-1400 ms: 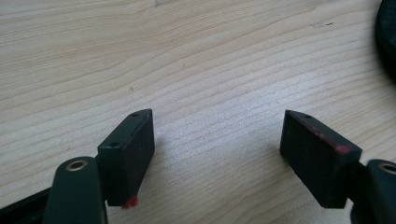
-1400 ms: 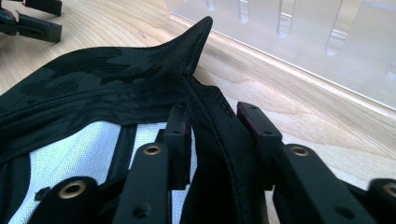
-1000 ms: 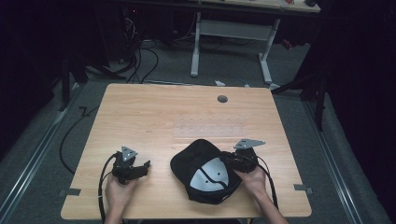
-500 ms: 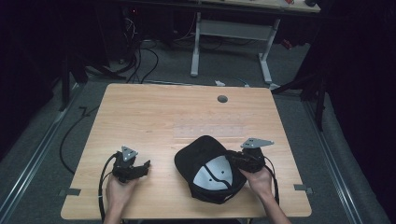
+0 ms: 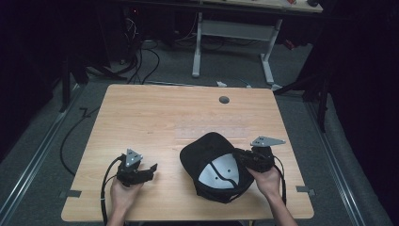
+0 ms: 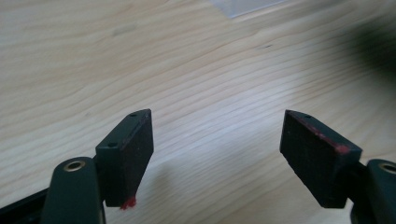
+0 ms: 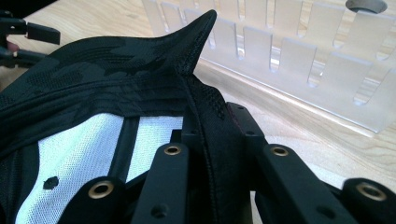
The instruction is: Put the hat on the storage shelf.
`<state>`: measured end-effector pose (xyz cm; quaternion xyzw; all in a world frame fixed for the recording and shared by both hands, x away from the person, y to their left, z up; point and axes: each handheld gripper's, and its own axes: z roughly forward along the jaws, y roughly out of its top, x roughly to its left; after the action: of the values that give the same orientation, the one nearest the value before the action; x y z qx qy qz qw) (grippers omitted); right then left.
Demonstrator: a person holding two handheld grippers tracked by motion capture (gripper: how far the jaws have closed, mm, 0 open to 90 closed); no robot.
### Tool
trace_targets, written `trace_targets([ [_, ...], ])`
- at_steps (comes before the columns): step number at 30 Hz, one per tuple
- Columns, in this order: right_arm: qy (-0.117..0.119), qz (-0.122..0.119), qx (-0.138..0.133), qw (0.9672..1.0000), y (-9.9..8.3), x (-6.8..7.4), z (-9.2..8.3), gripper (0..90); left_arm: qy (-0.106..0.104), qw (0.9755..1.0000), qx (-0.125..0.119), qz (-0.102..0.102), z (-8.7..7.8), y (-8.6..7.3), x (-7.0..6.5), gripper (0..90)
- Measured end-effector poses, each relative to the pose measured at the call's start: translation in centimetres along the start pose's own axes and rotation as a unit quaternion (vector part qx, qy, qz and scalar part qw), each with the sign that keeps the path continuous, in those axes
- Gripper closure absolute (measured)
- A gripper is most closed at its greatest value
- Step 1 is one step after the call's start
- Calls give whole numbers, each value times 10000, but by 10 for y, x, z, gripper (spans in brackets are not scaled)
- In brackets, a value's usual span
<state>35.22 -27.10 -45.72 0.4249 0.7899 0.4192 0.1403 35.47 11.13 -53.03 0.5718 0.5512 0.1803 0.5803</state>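
The right gripper (image 5: pixel 241 157), its jaws just closed on the rim of the black cap (image 5: pixel 214 165), has tilted it up near the tabletop's (image 5: pixel 155 117) front edge, likely to turn it, while the left gripper (image 5: pixel 149 168) waits wide.

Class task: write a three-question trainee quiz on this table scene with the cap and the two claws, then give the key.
1. True or false: the right claw is shut on the edge of the black cap.
2. What lies between the left claw's jaws? A) the cap B) a cable C) nothing but bare table
3. Fill in: the cap lies with its pale ____ facing up.

Key: 1 true; 2 C; 3 lining (the inside).
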Motion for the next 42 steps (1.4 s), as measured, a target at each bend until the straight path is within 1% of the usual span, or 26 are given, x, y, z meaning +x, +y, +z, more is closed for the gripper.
trace_targets([
  [2,26,15,0,10000,2,0,-2,787,-204,9998,12,57,-2,0,-9,257],
  [5,12,-22,1,10000,6,1,-3,787,-490,9987,59,91,-4,-1,-22,253],
  [6,12,-22,1,10000,6,1,-3,787,-490,9987,59,91,-4,-1,-22,251],
  [7,17,-36,7,10000,8,2,-3,787,-626,9979,112,149,-5,-2,-30,248],
  [10,38,-23,7,10000,10,3,-4,787,-782,9967,128,202,-6,-3,-41,244],
  [12,44,-38,12,10000,12,3,-4,787,-864,9958,132,272,-7,-2,-48,236],
  [15,34,-54,15,10000,15,4,-5,787,-966,9942,130,459,-7,-1,-59,229],
  [19,37,-85,-6,10000,20,6,-8,787,-1053,9921,119,671,-6,0,-71,223],
  [23,70,-104,-11,9999,25,8,-8,786,-1099,9904,148,822,-4,0,-79,222],
  [26,78,-133,-19,9999,28,9,-8,786,-1117,9899,139,861,-2,-1,-83,220],
  [27,81,-108,-11,9999,29,10,-8,786,-1122,9892,176,928,-2,-1,-84,217],
  [28,84,-124,-15,9999,30,10,-7,786,-1140,9893,157,895,-1,-1,-86,216],
  [30,92,-126,3,9999,32,11,-6,786,-1155,9884,162,974,-1,-1,-88,211],
  [35,109,-128,118,9998,32,12,-3,785,-1187,9875,76,1037,-2,0,-94,199],
  [40,115,-184,252,9994,32,14,1,785,-1230,9847,62,1233,-5,-1,-98,196],
  [42,134,-159,314,9993,32,14,2,785,-1241,9834,62,1320,-6,-1,-100,196],
])
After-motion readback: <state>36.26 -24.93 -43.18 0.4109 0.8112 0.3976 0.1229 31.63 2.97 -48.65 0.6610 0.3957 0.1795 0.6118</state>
